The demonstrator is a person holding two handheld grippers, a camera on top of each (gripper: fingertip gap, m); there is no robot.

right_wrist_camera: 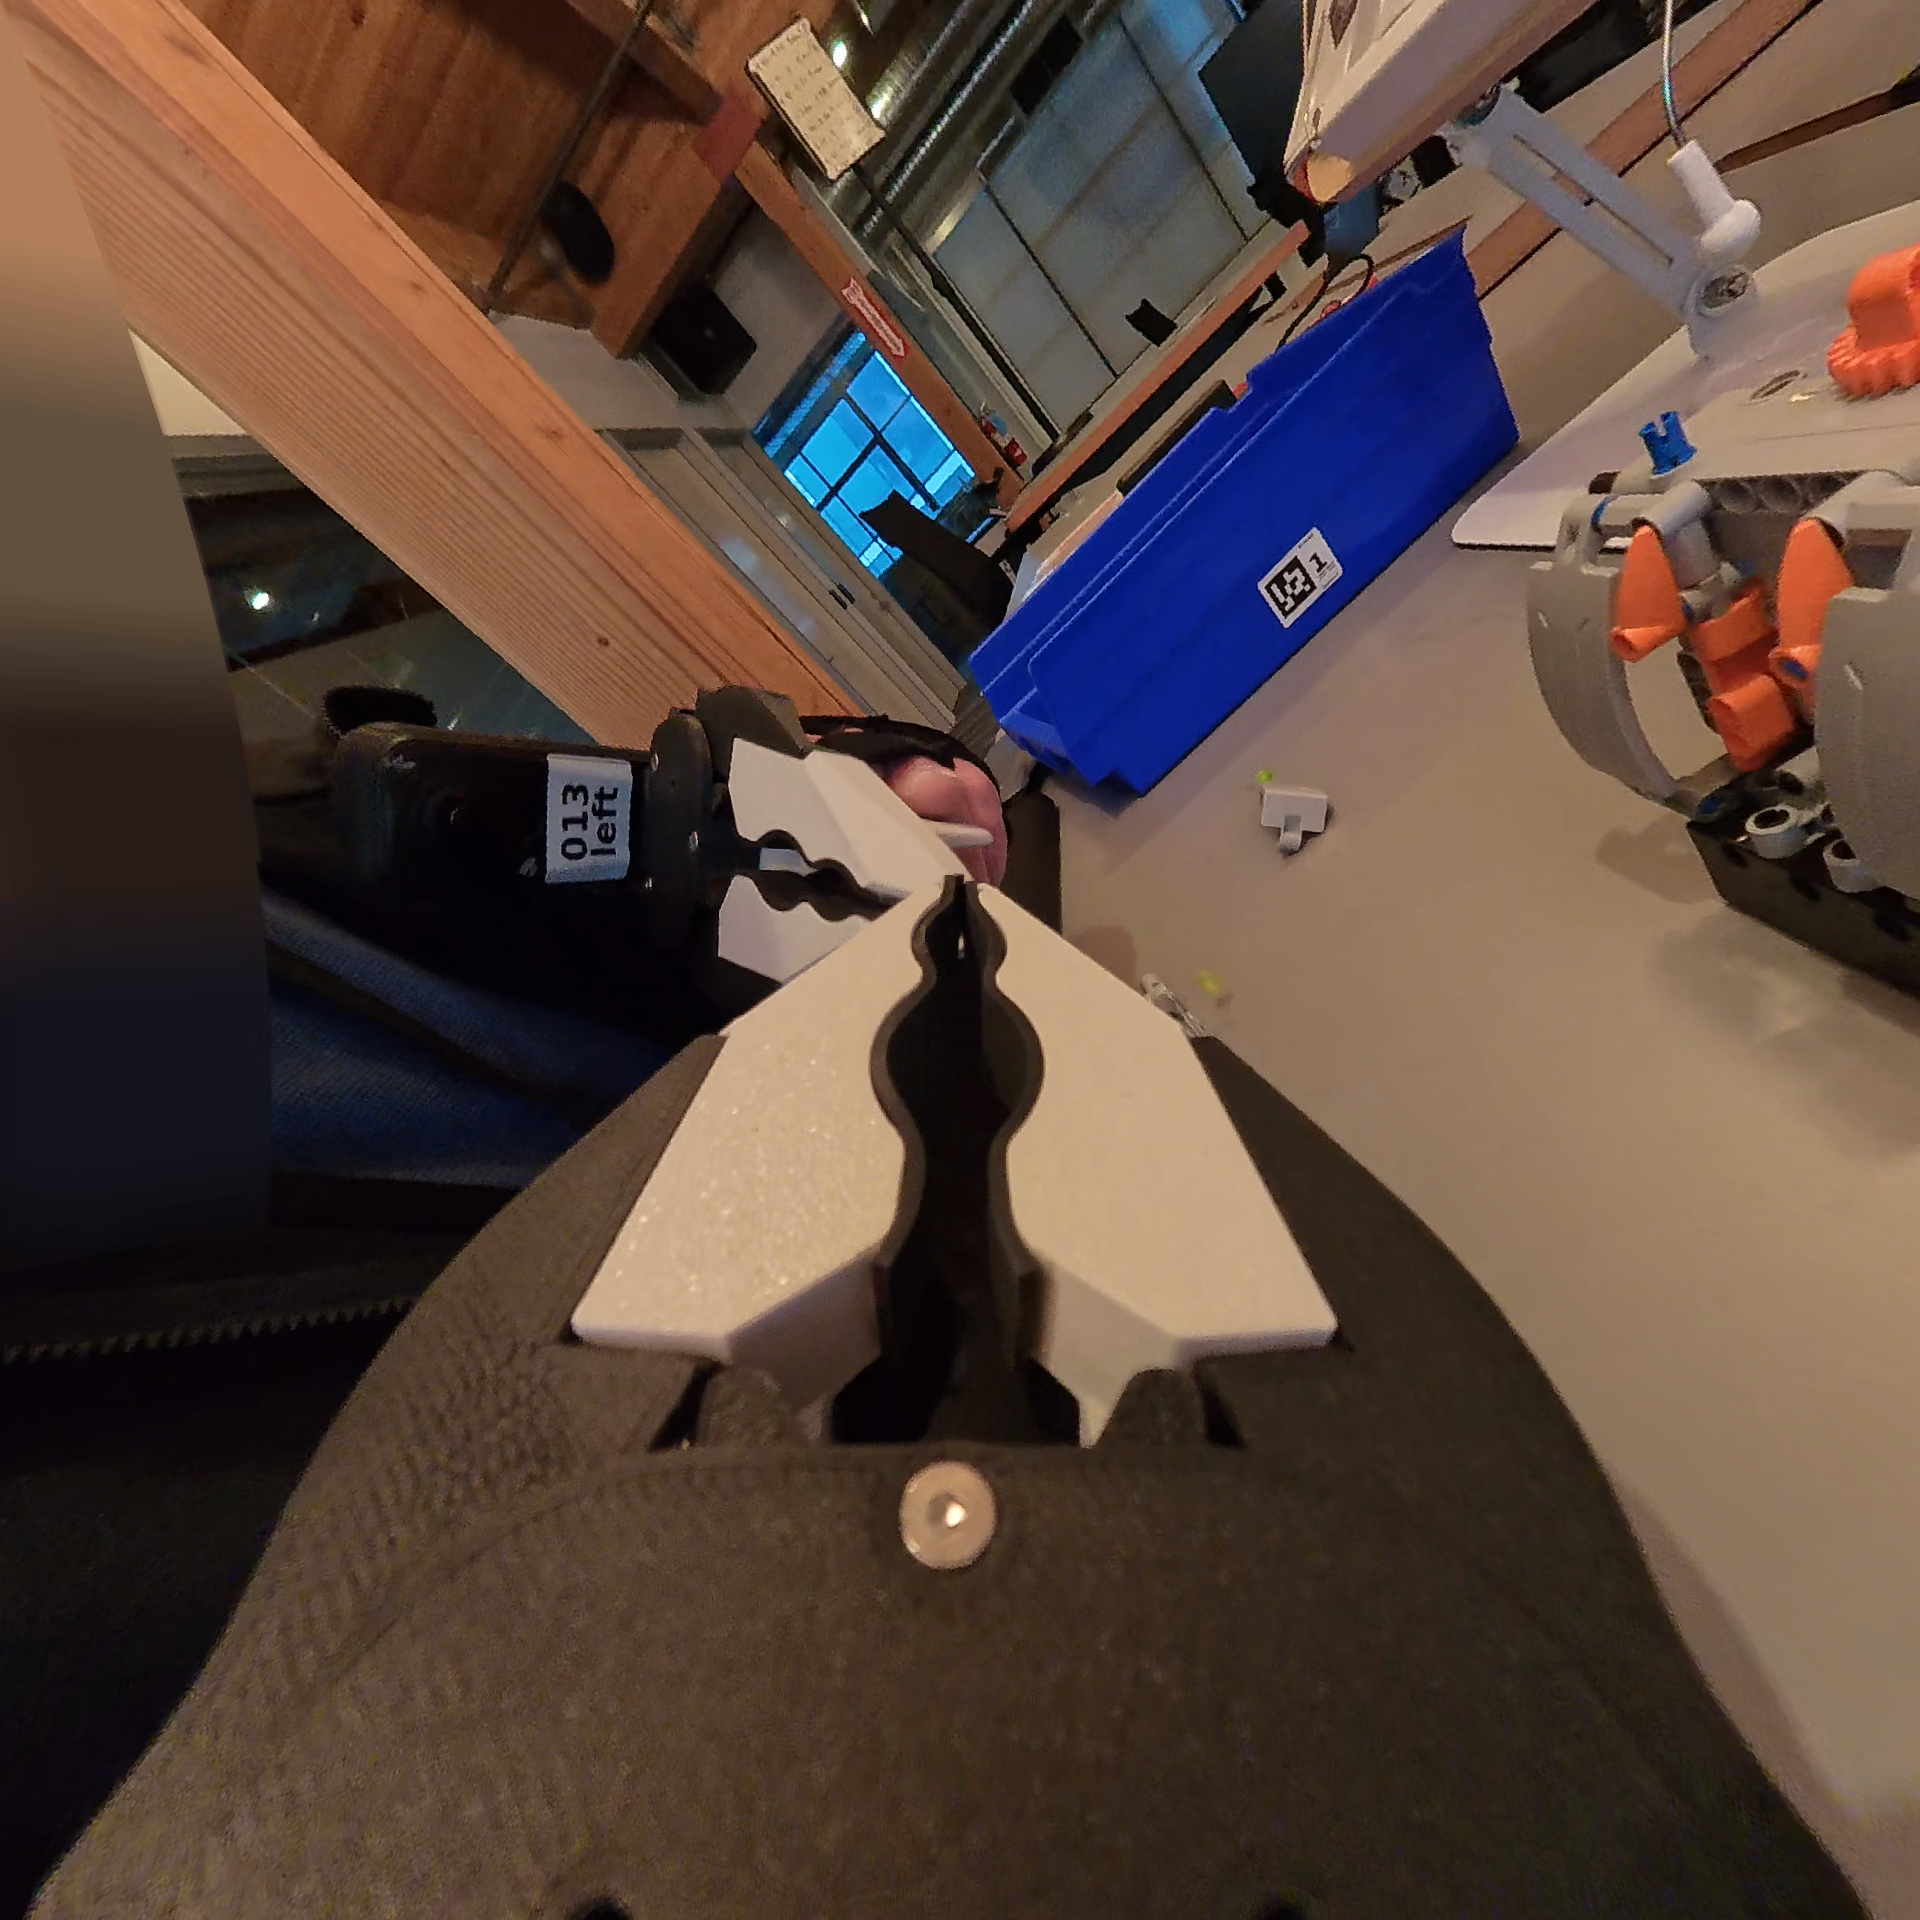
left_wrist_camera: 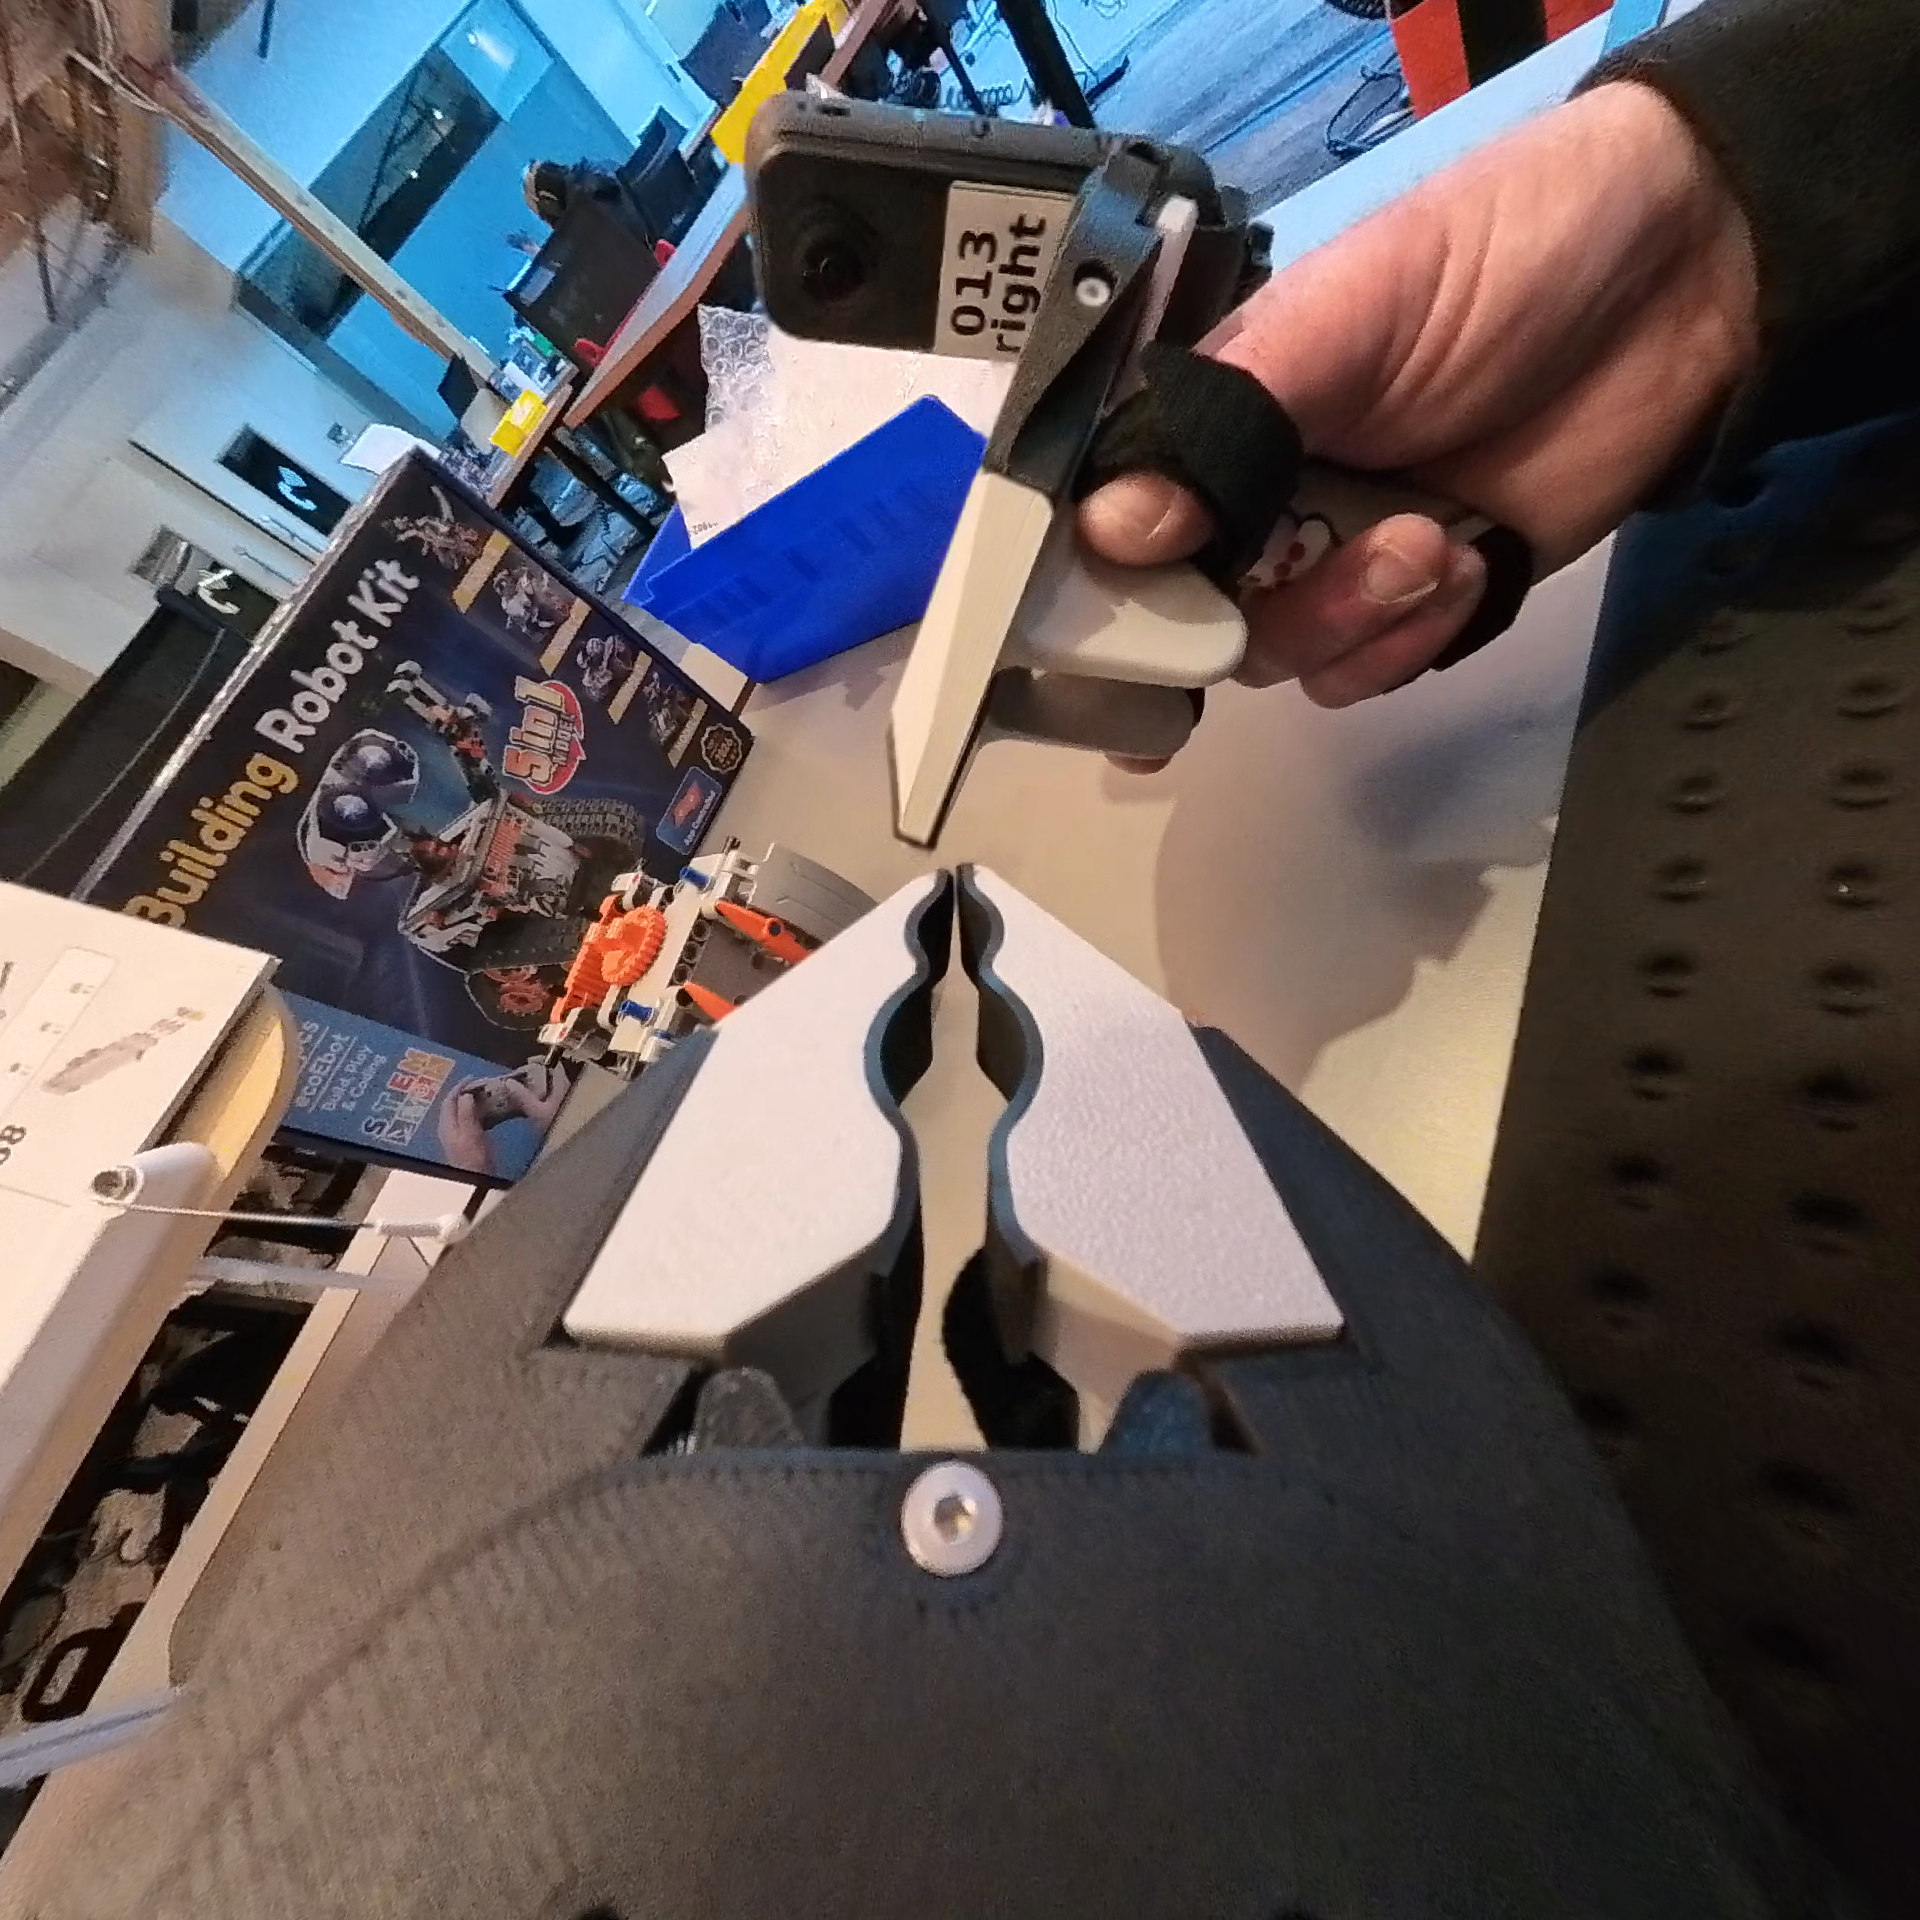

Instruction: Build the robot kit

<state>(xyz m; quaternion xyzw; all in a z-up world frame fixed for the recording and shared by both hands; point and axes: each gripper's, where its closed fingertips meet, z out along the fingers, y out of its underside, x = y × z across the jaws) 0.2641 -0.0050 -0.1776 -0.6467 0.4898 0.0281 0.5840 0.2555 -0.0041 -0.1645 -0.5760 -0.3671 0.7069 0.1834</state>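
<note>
My left gripper (left_wrist_camera: 954, 881) is shut, with its tips together and nothing visible between them. It is held above the grey table (left_wrist_camera: 1247, 987). My right gripper (left_wrist_camera: 920, 829), held by a hand (left_wrist_camera: 1455, 364), points down with its tip just above the left gripper's tips. In the right wrist view my right gripper (right_wrist_camera: 956, 891) is shut, and the left gripper (right_wrist_camera: 821, 831) lies close behind it at the left, its tips hidden. A partly built white, orange and grey toy vehicle (left_wrist_camera: 665, 966) stands on the table left of the tips. It also shows at the right edge of the right wrist view (right_wrist_camera: 1745, 665).
A dark kit box (left_wrist_camera: 416, 790) lies behind the model. A blue bin (right_wrist_camera: 1247, 592) stands farther back. A small grey piece (right_wrist_camera: 1294, 812) and tiny loose bits (right_wrist_camera: 1174, 997) lie on the table. A white booklet on a stand (left_wrist_camera: 94, 1039) is at the left. Less than 4 cm separates the two grippers' tips.
</note>
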